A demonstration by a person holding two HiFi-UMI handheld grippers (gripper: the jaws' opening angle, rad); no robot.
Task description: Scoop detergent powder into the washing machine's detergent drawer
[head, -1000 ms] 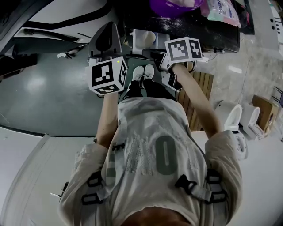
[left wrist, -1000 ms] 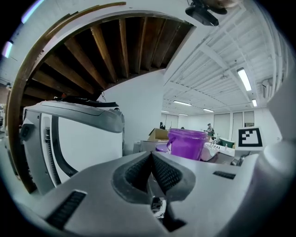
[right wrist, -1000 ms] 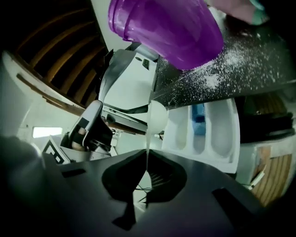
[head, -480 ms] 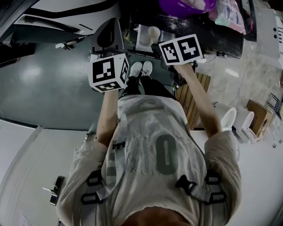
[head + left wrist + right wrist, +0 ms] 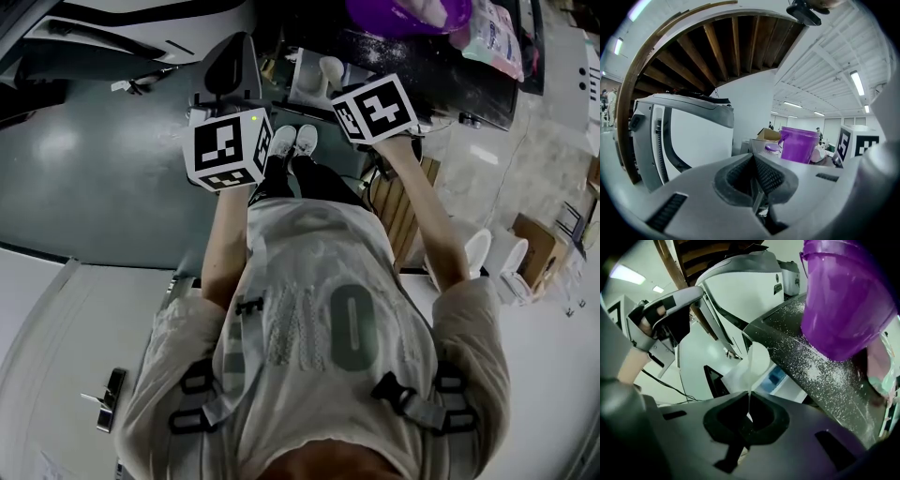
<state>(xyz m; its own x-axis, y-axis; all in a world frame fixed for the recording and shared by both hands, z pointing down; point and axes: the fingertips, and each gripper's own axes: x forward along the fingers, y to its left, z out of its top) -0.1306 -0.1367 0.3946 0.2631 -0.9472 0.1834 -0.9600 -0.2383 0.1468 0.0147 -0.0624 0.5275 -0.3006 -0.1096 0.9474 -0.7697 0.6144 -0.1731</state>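
Note:
My right gripper (image 5: 747, 404) is shut on the thin handle of a translucent white scoop (image 5: 753, 361), held out over the white detergent drawer (image 5: 774, 377). In the head view the scoop (image 5: 330, 68) sits above the drawer (image 5: 305, 86), ahead of the right gripper's marker cube (image 5: 379, 108). A purple bucket (image 5: 846, 296) stands on the dark machine top (image 5: 813, 366), which is dusted with white powder. My left gripper (image 5: 752, 158) is shut with nothing seen between its jaws, level with the bucket (image 5: 798, 143) and left of the scoop; its cube (image 5: 228, 150) shows in the head view.
The white washing machine body (image 5: 689, 136) stands left of the left gripper. A plastic packet (image 5: 492, 33) lies right of the bucket (image 5: 408, 13). White bucket-like items (image 5: 511, 253) and a cardboard box (image 5: 534, 244) sit on the floor at right. The person's shoes (image 5: 292, 141) are below.
The right gripper's cube has tilted and edged a little left, with the scoop staying over the drawer. The left gripper has hardly moved. The head camera has drifted slightly.

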